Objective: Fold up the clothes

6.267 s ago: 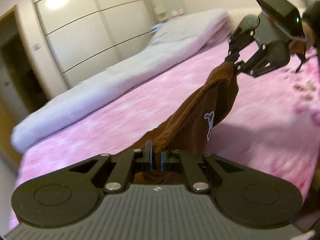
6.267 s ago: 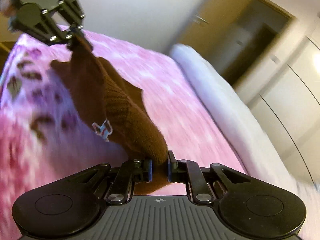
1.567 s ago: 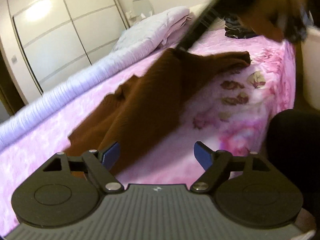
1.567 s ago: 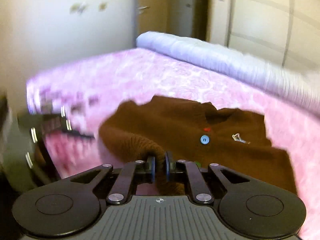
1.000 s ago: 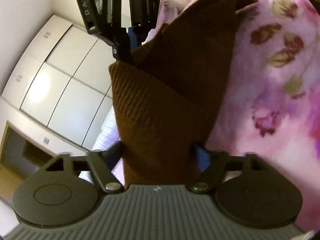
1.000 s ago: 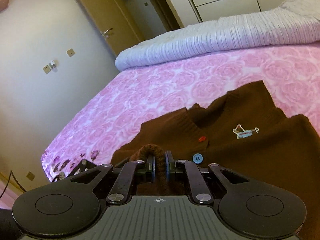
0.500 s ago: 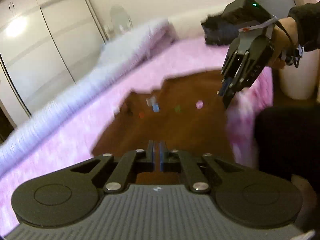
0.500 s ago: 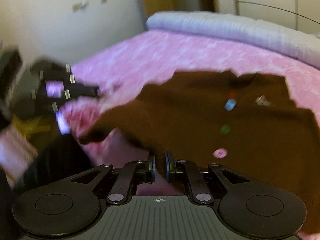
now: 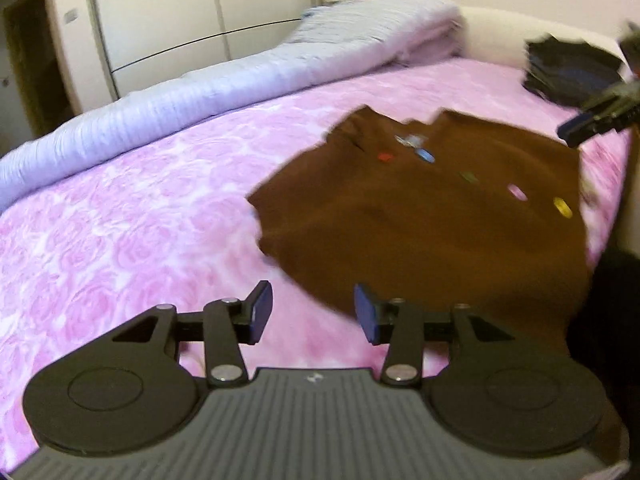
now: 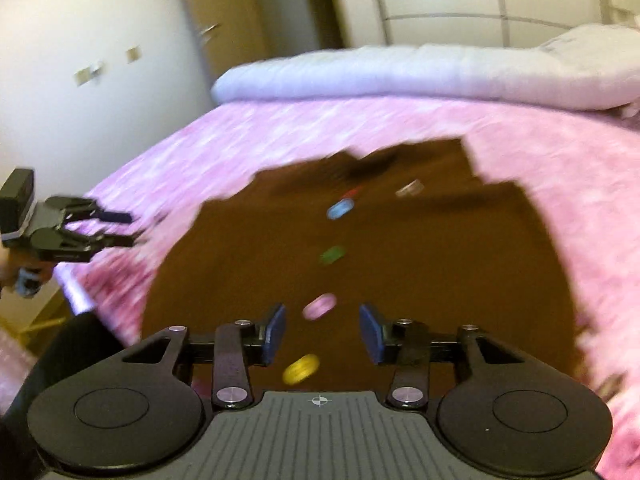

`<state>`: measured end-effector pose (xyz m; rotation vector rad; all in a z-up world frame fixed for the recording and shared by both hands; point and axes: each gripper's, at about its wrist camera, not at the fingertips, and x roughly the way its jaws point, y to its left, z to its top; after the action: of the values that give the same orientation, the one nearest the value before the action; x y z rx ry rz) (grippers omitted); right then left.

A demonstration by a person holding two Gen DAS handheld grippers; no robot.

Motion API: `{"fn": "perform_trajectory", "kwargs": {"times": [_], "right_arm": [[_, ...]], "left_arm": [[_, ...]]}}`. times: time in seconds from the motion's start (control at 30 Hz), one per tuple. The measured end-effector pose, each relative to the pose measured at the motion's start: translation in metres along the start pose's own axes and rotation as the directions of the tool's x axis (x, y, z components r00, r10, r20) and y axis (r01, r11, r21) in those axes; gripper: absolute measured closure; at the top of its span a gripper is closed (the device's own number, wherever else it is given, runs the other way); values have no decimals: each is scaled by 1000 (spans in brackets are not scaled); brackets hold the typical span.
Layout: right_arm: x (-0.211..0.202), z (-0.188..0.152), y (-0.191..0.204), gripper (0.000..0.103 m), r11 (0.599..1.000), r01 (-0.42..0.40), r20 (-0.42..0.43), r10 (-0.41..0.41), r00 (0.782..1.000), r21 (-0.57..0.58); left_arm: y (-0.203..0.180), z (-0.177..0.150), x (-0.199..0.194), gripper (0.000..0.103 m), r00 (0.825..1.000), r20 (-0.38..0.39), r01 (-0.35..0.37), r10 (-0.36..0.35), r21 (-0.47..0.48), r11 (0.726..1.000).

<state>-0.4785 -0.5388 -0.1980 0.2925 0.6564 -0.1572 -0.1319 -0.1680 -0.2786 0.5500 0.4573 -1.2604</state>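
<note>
A brown knitted cardigan (image 9: 432,216) with coloured buttons lies spread flat, front up, on the pink rose-patterned bed (image 9: 120,220). My left gripper (image 9: 310,312) hovers open over the bed just off the cardigan's left edge, nothing between its fingers. In the right wrist view the same cardigan (image 10: 420,264) fills the middle, and my right gripper (image 10: 322,332) stands open above its lower button row. The left gripper (image 10: 116,228) shows at the left edge of that view, and the right gripper (image 9: 592,120) shows at the far right of the left wrist view.
A rolled lavender duvet (image 9: 200,84) runs along the bed's far side, in front of white wardrobe doors (image 9: 180,20). A dark pile of clothes (image 9: 568,76) sits at the bed's far right corner. A dark trouser leg (image 10: 68,356) of the person is by the bed's edge.
Both grippers have gone from shut to open and have let go of the cardigan. It now lies flat on the bed, and the grippers have drawn apart.
</note>
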Motion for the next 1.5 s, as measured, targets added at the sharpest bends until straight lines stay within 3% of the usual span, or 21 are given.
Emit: {"fn": "perform_trajectory", "kwargs": {"times": [0.1,0.2,0.4,0.53,0.67,0.77,0.83,0.87,0.93,1.0,1.07,1.17,1.27,1.33,1.4,1.47,1.5], "right_arm": [[17,31,-24,56,999,46,19,-45,999,-28],[51,66,-50,55,998,41,21,-40,999,-39],[130,125,-108,53,998,45,-31,-46,998,-49],[183,158,-146,51,997,57,-61,-60,996,-53],[233,186,-179,44,998,59,-90,-61,994,-22],[270,203,-195,43,997,57,-142,-64,988,-51],[293,212,-204,42,996,60,-186,-70,980,-60],[303,213,-209,42,997,62,-205,-70,976,-43],[317,212,-220,44,998,58,-224,-52,973,20],[319,208,-221,98,999,13,-213,-2,977,50],[309,207,-210,100,999,-43,-187,43,981,9],[269,217,-192,100,995,28,-16,-29,999,-93],[240,235,-194,100,988,121,175,-104,979,-92],[240,242,-196,100,979,184,232,-159,960,-89],[254,241,-202,93,967,244,187,-228,955,-67],[268,237,-209,73,951,307,116,-300,947,-39],[272,234,-211,71,944,328,88,-325,942,-25]], "left_arm": [[24,25,30,59,1000,5,9,-9,-38,999],[46,51,71,58,1000,2,25,-25,-54,998],[81,91,165,58,996,-58,69,-74,-85,994],[89,104,217,58,983,-118,128,-140,-103,986],[88,107,250,59,958,-163,222,-234,-88,971],[82,107,256,67,944,-183,267,-273,-57,962],[79,109,254,82,944,-181,272,-276,-44,961],[78,110,252,95,944,-179,275,-277,-37,961],[75,111,250,101,944,-177,280,-280,-24,960],[73,113,248,102,943,-174,285,-282,-11,959],[79,121,239,102,962,-125,246,-244,-3,969],[94,144,230,102,991,-19,134,-134,8,991],[107,166,228,99,997,69,15,-16,4,1000],[112,175,246,98,997,48,-51,54,-54,997],[119,175,262,76,998,-5,-66,66,-116,991],[123,166,259,72,998,-7,-56,55,-164,985],[125,162,258,71,999,-8,-50,50,-187,981]]}}
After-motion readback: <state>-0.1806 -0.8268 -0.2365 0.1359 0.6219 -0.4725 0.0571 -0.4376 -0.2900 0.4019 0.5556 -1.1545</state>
